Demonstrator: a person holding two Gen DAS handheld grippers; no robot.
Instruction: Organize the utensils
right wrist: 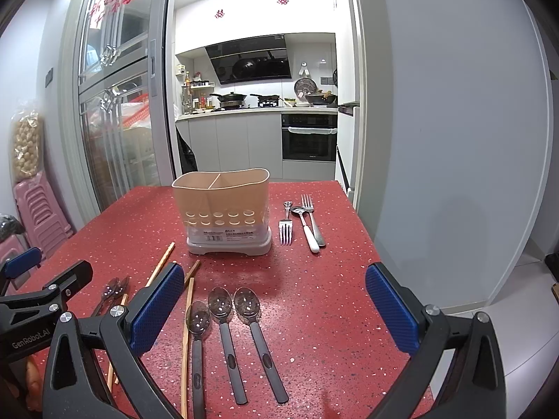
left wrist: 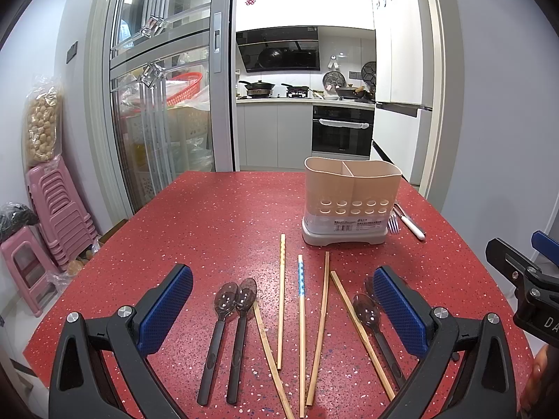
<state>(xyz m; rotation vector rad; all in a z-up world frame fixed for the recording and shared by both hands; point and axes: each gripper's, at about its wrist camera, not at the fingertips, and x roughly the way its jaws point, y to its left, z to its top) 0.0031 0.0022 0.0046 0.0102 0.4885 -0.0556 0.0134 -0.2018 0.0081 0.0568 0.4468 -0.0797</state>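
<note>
Left wrist view. Left gripper [left wrist: 283, 310] hovers low over the red desk [left wrist: 216, 216], jaws wide apart, nothing between the pads. Directly under the gap lie five chopsticks [left wrist: 302, 331], fanned, long axes running roughly up-frame, near ends toward the camera. Lower left of centre: two dark-handled spoons [left wrist: 230, 335] side by side, bowls away, handles toward the camera. A third spoon [left wrist: 370, 324] sits just inside the right pad, touching or crossing a slanted chopstick; cannot tell which. The holder [left wrist: 349, 202], beige with a divider, two compartments, both apparently empty, stands upright in the upper right, well beyond the jaw tips. A fork and a white-handled piece peek out to its right.

Right wrist view. Right gripper [right wrist: 274, 309] also has its jaws wide apart, empty. Three spoons [right wrist: 227, 328] lie in the gap at lower centre, handles pointing at the camera, bowls toward the holder [right wrist: 223, 206] at centre frame. Metal forks [right wrist: 297, 220] and a white-handled spoon [right wrist: 307, 227] lie right of the holder. The left gripper's body shows at the left edge.

Judgement: nothing is stowed yet. Chopsticks sit nearer the left jaws, the three spoons nearer the right; either grasp would need the pads to close across the long axis.
</note>
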